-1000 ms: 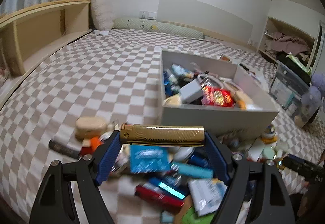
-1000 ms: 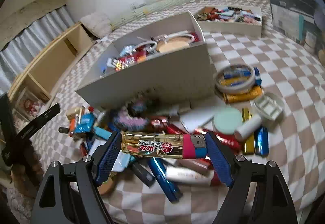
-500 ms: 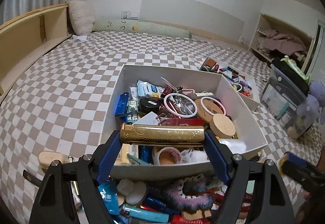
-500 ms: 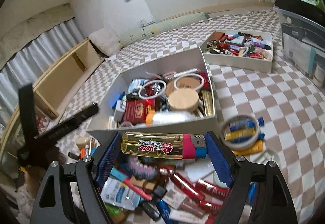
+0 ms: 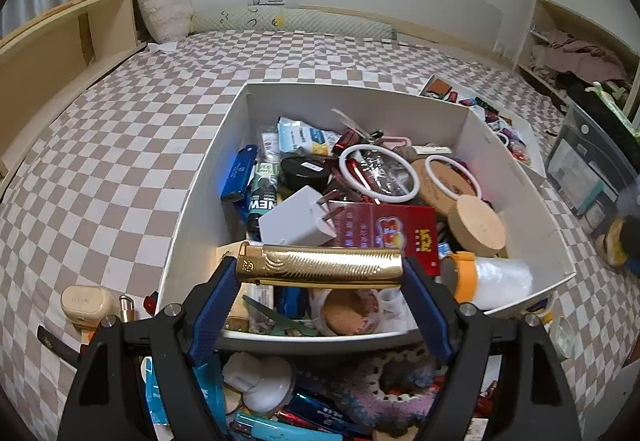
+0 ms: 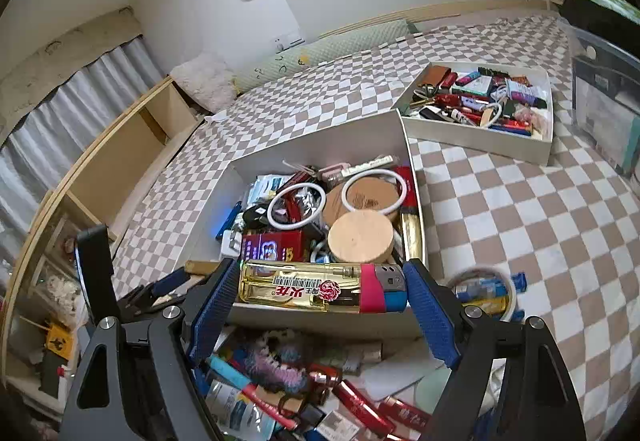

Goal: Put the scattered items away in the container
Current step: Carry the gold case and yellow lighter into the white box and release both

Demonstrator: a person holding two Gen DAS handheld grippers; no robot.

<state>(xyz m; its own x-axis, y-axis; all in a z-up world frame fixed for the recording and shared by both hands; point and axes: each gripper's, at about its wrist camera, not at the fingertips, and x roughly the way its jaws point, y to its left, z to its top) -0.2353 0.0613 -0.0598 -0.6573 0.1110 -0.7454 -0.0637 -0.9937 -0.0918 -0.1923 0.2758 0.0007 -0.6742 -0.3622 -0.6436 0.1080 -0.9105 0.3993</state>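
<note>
My left gripper [image 5: 320, 271] is shut on a gold lighter [image 5: 320, 265], held crosswise above the near part of the white box [image 5: 192, 201]. My right gripper [image 6: 320, 287] is shut on a clear yellow lighter [image 6: 304, 287] with a pink and blue cap, over the near wall of the same box [image 6: 418, 177]. The box is full of small items: white rings, a wooden lid [image 5: 476, 225], a red pack, a white charger. Scattered items [image 6: 288, 381] lie on the checked bedcover in front of the box. The left gripper also shows in the right wrist view [image 6: 168, 283].
A second white box [image 6: 480, 137] of small items sits behind and right of the main box. A roll of tape holding items [image 6: 484, 293] lies right of the main box. A beige case [image 5: 84, 301] lies left. A wooden shelf [image 5: 48, 49] runs along the left; plastic bins [image 5: 592, 169] stand right.
Both grippers have risen from the pile and moved forward over the box's near edge, each keeping its lighter. The box now fills the middle of both views.
</note>
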